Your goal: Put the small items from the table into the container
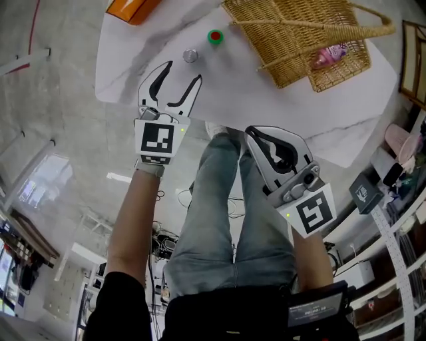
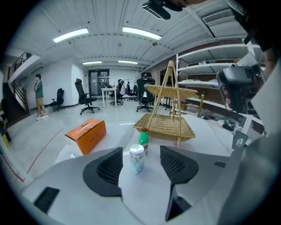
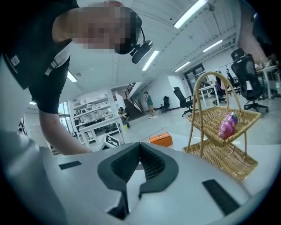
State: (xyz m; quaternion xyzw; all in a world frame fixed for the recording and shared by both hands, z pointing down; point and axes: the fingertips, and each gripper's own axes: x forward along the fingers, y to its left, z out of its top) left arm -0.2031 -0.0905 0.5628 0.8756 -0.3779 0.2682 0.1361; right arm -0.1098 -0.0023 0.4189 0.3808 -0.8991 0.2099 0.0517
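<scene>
My left tool [image 1: 184, 70] gapes, released. The steel-capped shaker [image 1: 191, 55] stands just ahead, untouched, on the bench [image 1: 219, 93] left of the basket [image 1: 293, 40]. Closing off-centre could tip it onto the green bottle [image 1: 214, 37]. My right tool [image 3: 139, 151] is clenched, empty.

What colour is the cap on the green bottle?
Red. The cap shows best in the left gripper view.

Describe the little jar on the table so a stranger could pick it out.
On the white table, look between the orange box and the wicker basket, where two small containers stand. The jar is the clear one with a silver lid; its neighbour, a bottle, is green with a red cap.
</scene>
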